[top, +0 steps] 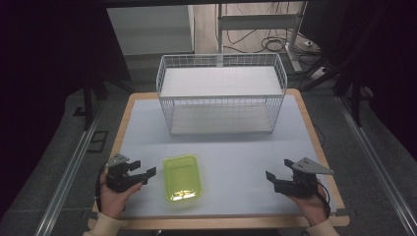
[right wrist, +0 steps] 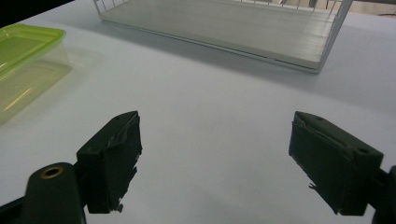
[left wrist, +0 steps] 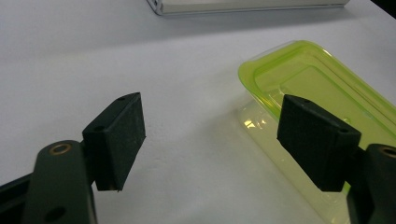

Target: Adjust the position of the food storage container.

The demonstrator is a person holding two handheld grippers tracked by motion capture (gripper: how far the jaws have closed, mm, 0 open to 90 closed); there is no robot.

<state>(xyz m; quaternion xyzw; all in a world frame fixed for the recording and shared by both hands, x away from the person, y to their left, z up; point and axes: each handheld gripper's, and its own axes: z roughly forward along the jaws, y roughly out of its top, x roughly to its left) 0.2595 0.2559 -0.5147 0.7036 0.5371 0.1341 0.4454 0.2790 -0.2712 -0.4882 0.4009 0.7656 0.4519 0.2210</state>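
A translucent lime-green plastic container [top: 182, 177] with its lid on lies on the white table top near the front, left of centre. My left gripper [top: 143, 168] rests just left of it, open, with nothing between its jaws. In the left gripper view the green container [left wrist: 322, 88] sits beyond the right jaw and the left gripper [left wrist: 210, 140] stands wide. My right gripper [top: 279, 175] is at the front right, open and empty, well apart from the container. From the right gripper view the container [right wrist: 23, 56] is at far left and the right gripper [right wrist: 215, 161] spans bare table.
A white wire basket [top: 221, 93] with a pale board in its bottom stands at the back middle of the table; its near wall [right wrist: 224, 35] lies ahead of the right gripper. The table has a wooden edge [top: 314, 128]. Cables and a stand leg lie on the floor behind.
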